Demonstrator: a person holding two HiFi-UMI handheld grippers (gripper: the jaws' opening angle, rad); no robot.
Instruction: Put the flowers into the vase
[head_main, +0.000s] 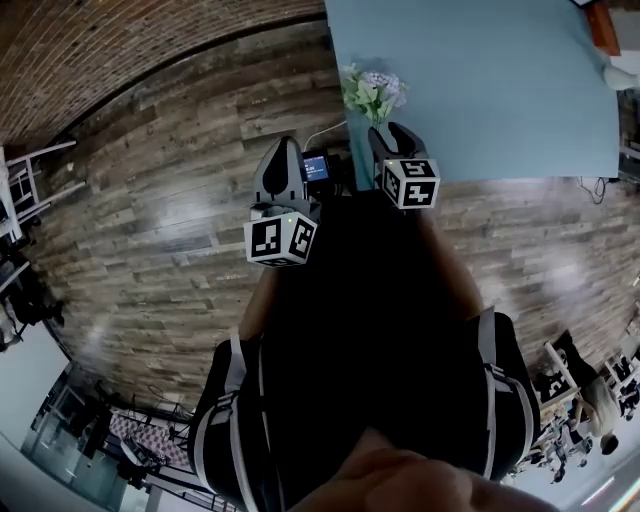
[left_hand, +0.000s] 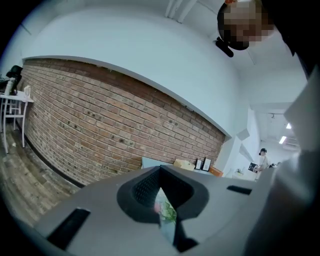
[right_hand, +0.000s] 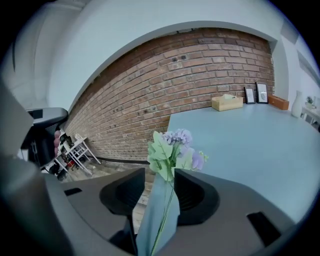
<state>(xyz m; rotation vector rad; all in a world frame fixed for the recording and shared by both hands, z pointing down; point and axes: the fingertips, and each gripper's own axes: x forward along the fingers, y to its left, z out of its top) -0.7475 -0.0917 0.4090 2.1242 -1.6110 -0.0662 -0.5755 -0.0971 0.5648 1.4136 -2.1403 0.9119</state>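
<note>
A small bunch of purple flowers with green leaves (head_main: 372, 92) hangs over the near left corner of the light blue table (head_main: 500, 90). In the right gripper view the flowers (right_hand: 175, 145) stand just past the jaw tips and their thin stem runs down through the gap. My right gripper (right_hand: 161, 172) is open around that stem, and the jaws stand apart. It also shows in the head view (head_main: 385, 128). My left gripper (head_main: 285, 145) hovers over the wooden floor to the left, shut and empty. Through the slit behind its tips (left_hand: 160, 172) I glimpse the flowers (left_hand: 166, 212).
A tan tissue box (right_hand: 227, 102), two picture frames (right_hand: 255, 92) and a white vase-like vessel (right_hand: 299, 102) stand along the table's far side. A brick wall (right_hand: 165, 95) runs behind. White stools (right_hand: 75, 150) stand on the wooden floor (head_main: 170, 200) to the left.
</note>
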